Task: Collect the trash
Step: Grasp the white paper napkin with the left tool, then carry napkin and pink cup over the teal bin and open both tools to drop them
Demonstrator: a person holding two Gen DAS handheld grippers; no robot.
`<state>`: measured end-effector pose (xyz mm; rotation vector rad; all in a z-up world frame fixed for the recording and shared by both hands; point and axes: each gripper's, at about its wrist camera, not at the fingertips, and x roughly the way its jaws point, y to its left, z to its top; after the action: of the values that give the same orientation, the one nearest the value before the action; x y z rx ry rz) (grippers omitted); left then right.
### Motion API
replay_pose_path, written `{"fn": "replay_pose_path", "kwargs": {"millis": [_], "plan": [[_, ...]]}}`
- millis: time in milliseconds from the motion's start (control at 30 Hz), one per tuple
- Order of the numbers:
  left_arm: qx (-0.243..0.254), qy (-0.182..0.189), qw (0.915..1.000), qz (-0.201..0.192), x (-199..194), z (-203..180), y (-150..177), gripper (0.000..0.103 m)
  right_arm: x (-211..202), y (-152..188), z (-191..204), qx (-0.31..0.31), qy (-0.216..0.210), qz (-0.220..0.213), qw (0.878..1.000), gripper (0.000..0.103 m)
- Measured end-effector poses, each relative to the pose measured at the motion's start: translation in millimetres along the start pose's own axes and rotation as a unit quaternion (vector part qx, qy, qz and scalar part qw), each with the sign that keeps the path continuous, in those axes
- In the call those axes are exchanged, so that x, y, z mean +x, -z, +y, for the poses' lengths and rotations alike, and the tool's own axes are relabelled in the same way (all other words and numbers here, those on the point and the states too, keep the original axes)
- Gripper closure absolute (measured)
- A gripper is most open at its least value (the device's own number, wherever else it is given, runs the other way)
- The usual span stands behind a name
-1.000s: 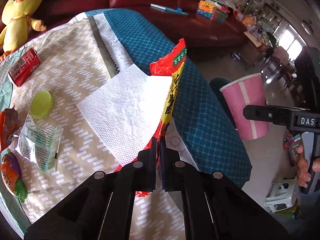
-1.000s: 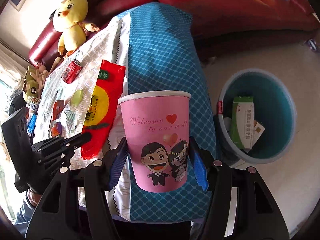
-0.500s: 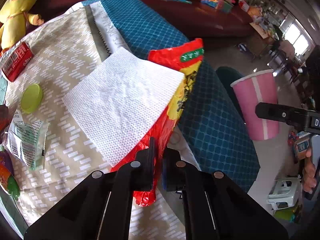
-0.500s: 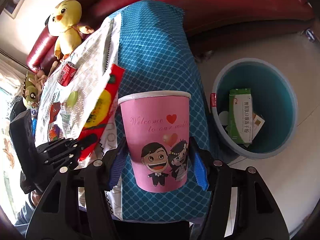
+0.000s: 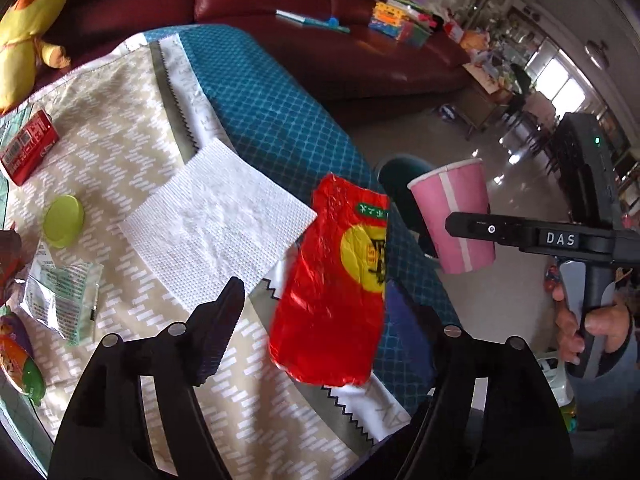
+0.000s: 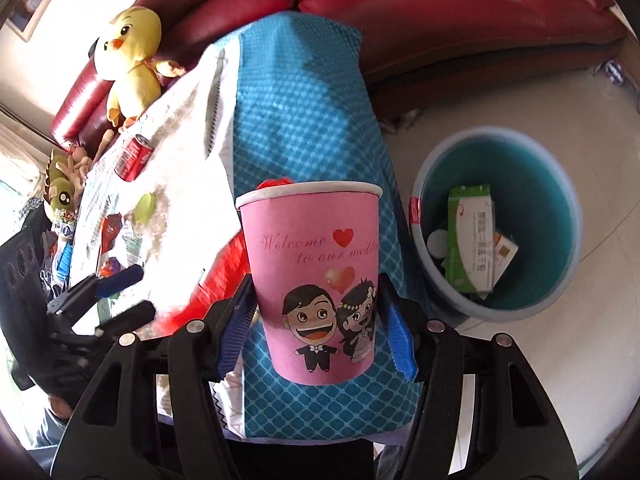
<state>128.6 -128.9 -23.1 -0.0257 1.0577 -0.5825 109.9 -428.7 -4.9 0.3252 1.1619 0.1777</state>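
From your left gripper [image 5: 320,312] you see the table [image 5: 132,120] with most of the trash on it. Its jaws are opening wide and press on nothing. The red wrapper [image 5: 336,304] sits between them, blurred and loose, at the near right edge of the table; you cannot tell if it is lying there or dropping. Just left of it lies a white napkin [image 5: 216,216]. Farther left are a green lid [image 5: 64,221], a clear packet [image 5: 60,300], a red can [image 5: 28,150] and some bright wrappers [image 5: 20,360] at the left edge. To the right, past the table edge, your right gripper [image 5: 516,236] holds a pink cup [image 5: 456,216].

From your right gripper [image 6: 316,320], the jaws are partly open and squeeze the cup [image 6: 316,280] on both sides, upright. A bit of the red wrapper [image 6: 220,280] shows behind the cup, on its left. The bin [image 6: 560,220] stands on the floor to the right, with a green and white box [image 6: 470,240] and a few small bits inside.

So only a little trash is in the bin. The cup, the wrapper, the napkin and the rest are not in yet, so most of the job looks left to do.
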Motion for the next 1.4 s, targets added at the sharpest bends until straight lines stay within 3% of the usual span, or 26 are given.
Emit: {"fn": "replay_pose_path", "kwargs": {"millis": [133, 300, 533, 633, 700, 767, 800, 833, 867, 933, 1133, 1267, 1400], "plan": [[-0.011, -0.026, 0.9992, -0.03, -13.0, 23.7, -11.5, 0.017, -6.6, -10.7, 8.6, -0.009, 0.0, -0.012, 1.0, 0.045], [-0.002, -0.073, 0.9973, 0.001, 27.8, 45.4, -17.7, 0.016, 7.1, -18.7, 19.7, -0.018, 0.004, 0.003, 1.0, 0.045], [-0.022, -0.069, 0.9964, 0.045, 80.0, 67.1, -23.6, 0.016, 28.9, -29.0, 17.2, -0.016, 0.012, 0.023, 1.0, 0.045], [-0.006, -0.079, 0.9963, 0.035, 85.9, 60.9, -23.6, 0.014, 36.7, -34.6, 15.2, -0.014, 0.014, 0.029, 0.999, 0.045], [-0.002, -0.087, 0.9959, 0.026, 86.4, 58.4, -23.3, 0.021, 41.5, -37.7, 14.5, -0.014, 0.013, 0.033, 0.999, 0.045], [0.011, -0.102, 0.9945, 0.021, 85.4, 55.3, -24.0, 0.055, 45.3, -39.4, 14.0, -0.014, 0.013, 0.036, 0.999, 0.045], [0.01, -0.099, 0.9948, 0.022, 84.8, 54.7, -25.6, 0.065, 47.1, -39.8, 13.3, -0.014, 0.012, 0.038, 0.999, 0.045], [0.004, -0.086, 0.996, 0.026, 84.2, 56.0, -26.8, 0.085, 48.7, -40.0, 12.2, -0.013, 0.011, 0.039, 0.999, 0.045], [-0.001, -0.077, 0.9966, 0.03, 84.3, 59.1, -29.0, 0.094, 49.5, -40.2, 11.6, -0.012, 0.01, 0.04, 0.999, 0.045], [0.0, -0.085, 0.9959, 0.029, 84.1, 55.3, -30.9, 0.099, 49.4, -40.9, 9.1, -0.01, 0.007, 0.039, 0.999, 0.045], [0.004, -0.1, 0.9949, -0.011, 54.4, 32.9, -57.5, 0.1, 27.8, -45.9, -9.6, 0.002, 0.006, 0.005, 1.0, 0.045], [0.033, -0.07, 0.9964, -0.035, 35.5, -2.7, -79.9, 0.1, 4.4, -48.8, -44.7, 0.033, 0.013, -0.025, 0.999, 0.045], [0.078, -0.025, 0.9965, -0.019, 53.0, -60.2, -94.6, 0.1, -18.5, -46.3, -88.8, 0.07, 0.033, -0.049, 0.996, 0.045]]}}
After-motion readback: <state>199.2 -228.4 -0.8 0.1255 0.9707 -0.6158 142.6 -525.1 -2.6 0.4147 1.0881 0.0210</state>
